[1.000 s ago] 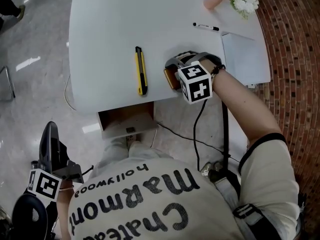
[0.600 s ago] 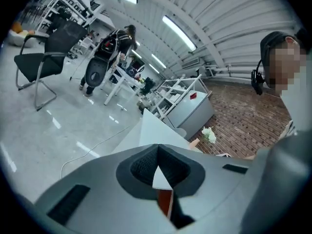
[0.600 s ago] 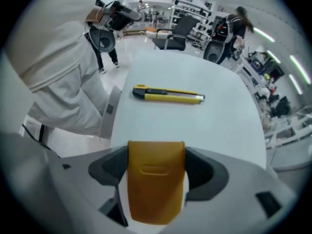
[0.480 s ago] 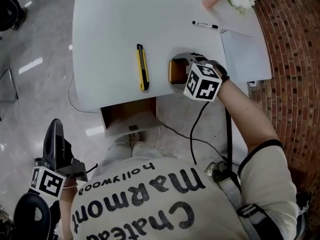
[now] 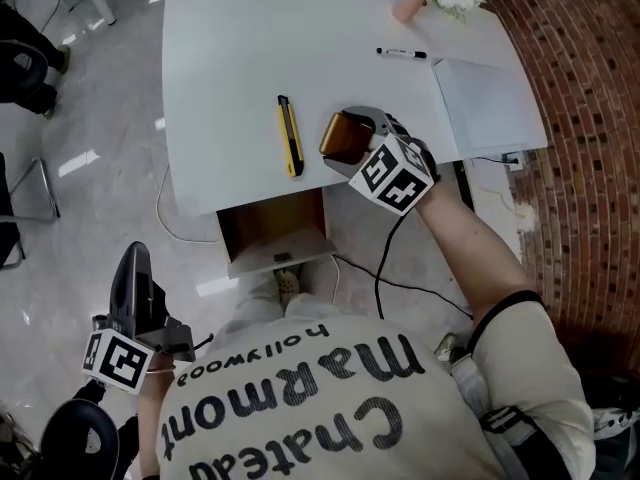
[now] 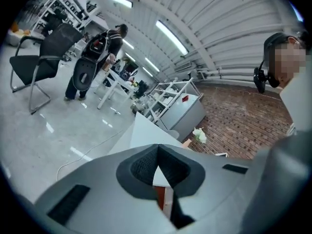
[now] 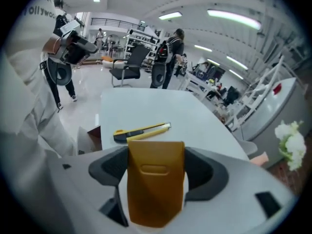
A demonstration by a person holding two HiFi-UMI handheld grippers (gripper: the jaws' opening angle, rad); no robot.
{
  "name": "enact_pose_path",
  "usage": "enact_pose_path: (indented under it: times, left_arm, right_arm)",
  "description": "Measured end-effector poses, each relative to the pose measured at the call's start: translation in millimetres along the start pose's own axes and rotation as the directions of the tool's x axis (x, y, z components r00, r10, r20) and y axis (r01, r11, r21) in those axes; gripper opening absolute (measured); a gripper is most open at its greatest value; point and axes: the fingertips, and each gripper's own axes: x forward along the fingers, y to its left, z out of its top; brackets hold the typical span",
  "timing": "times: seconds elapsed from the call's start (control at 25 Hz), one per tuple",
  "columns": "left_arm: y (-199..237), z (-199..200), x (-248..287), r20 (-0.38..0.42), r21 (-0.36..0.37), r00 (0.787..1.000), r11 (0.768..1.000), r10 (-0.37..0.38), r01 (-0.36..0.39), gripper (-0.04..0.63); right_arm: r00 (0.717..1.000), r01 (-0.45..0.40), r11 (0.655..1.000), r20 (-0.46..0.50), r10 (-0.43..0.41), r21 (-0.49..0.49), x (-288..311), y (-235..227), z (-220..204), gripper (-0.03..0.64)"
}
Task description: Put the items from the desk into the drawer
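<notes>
Grey polished floor lies all round a white desk (image 5: 250, 48), with a brick wall at its right side. An open drawer (image 5: 275, 230) juts out under the desk's near edge. The right gripper (image 7: 156, 172) is clamped on an amber case (image 5: 343, 138), its pads on the two flat sides, holding it above the desk's near part, to the right of the drawer. The case looks like stiff, glossy plastic, probably light and a little slippery, so a grip across the broad faces suits it. The left gripper (image 5: 134, 268) hangs low over the floor, jaws closed with nothing in them. A yellow utility knife (image 5: 289, 135) lies just left of the case; slim and rigid, it is best pinched at mid-length. A marker (image 5: 401, 53) lies farther back and may roll
</notes>
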Motion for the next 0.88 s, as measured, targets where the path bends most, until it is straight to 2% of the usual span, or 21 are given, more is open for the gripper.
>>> enact_pose_path:
  times: [0.12,0.2,0.36,0.48,0.64,0.76,0.88]
  left_arm:
    - [-10,6,-11,0.023,0.019,1.0,1.0,-0.018,0.017,0.002]
    - [-19,10,-19,0.04,0.039,0.999,0.999,-0.03,0.029,0.002]
    - [-32,12,-40,0.069,0.07,0.997,0.997,-0.043,0.038,0.002]
    - [-35,10,-56,0.061,0.111,0.997,0.993,-0.039,0.032,0.002]
    - [-47,23,-69,0.088,0.151,0.994,0.988,-0.058,0.044,0.002]
    - [-53,40,-75,0.13,0.16,0.988,0.985,-0.078,0.056,0.002]
    - [-58,52,-79,0.137,0.175,0.984,0.98,-0.116,0.091,0.002]
  right_arm:
    - [0.992,0.103,0.99,0.061,-0.109,0.094,-11,-6,12,0.368]
    - [0.978,0.166,0.97,0.098,-0.185,0.177,-22,-11,15,0.367]
    - [0.938,0.252,0.898,0.137,-0.318,0.36,-43,-21,14,0.367]
    - [0.911,0.264,0.843,0.165,-0.377,0.468,-60,-23,15,0.367]
    - [0.874,0.264,0.809,0.224,-0.43,0.525,-91,-17,31,0.367]
    - [0.848,0.258,0.803,0.272,-0.455,0.537,-110,-8,51,0.367]
    - [0.833,0.252,0.802,0.3,-0.464,0.541,-126,10,72,0.367]
